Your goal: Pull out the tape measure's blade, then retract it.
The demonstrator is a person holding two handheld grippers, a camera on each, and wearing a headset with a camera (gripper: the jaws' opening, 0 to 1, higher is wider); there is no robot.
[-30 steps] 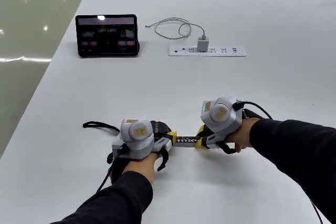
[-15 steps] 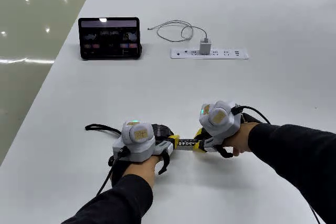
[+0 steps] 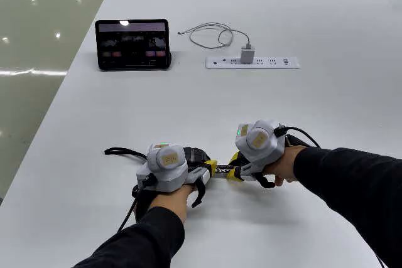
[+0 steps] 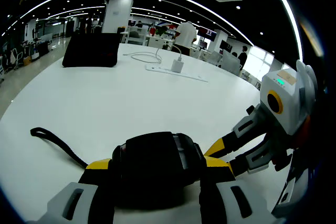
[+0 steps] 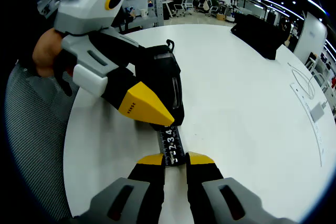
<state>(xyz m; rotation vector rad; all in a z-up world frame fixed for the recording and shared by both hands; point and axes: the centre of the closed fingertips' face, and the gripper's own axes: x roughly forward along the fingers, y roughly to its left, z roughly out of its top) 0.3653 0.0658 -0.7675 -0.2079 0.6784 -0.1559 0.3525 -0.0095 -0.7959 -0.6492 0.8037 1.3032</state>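
Note:
The black tape measure case (image 3: 192, 155) sits on the white table, and my left gripper (image 3: 201, 165) is shut around it; in the left gripper view the case (image 4: 156, 165) fills the space between the yellow-tipped jaws (image 4: 157, 164). A short piece of black blade (image 3: 221, 169) sticks out to the right. My right gripper (image 3: 232, 167) is shut on the blade's end; in the right gripper view the numbered blade (image 5: 171, 145) runs from my right gripper (image 5: 177, 159) to the case (image 5: 169, 85). The case's black wrist strap (image 3: 120, 152) trails left.
A dark tablet (image 3: 132, 43) stands at the far left of the table (image 3: 314, 105). A white power strip (image 3: 252, 62) with a plugged charger (image 3: 247, 53) and looped cable (image 3: 210, 32) lies beyond the middle. The table's left edge drops to a glossy floor (image 3: 31, 61).
The right gripper has moved left toward the case with the blade end in it, so the exposed blade is shorter. The left gripper still grips the case in place.

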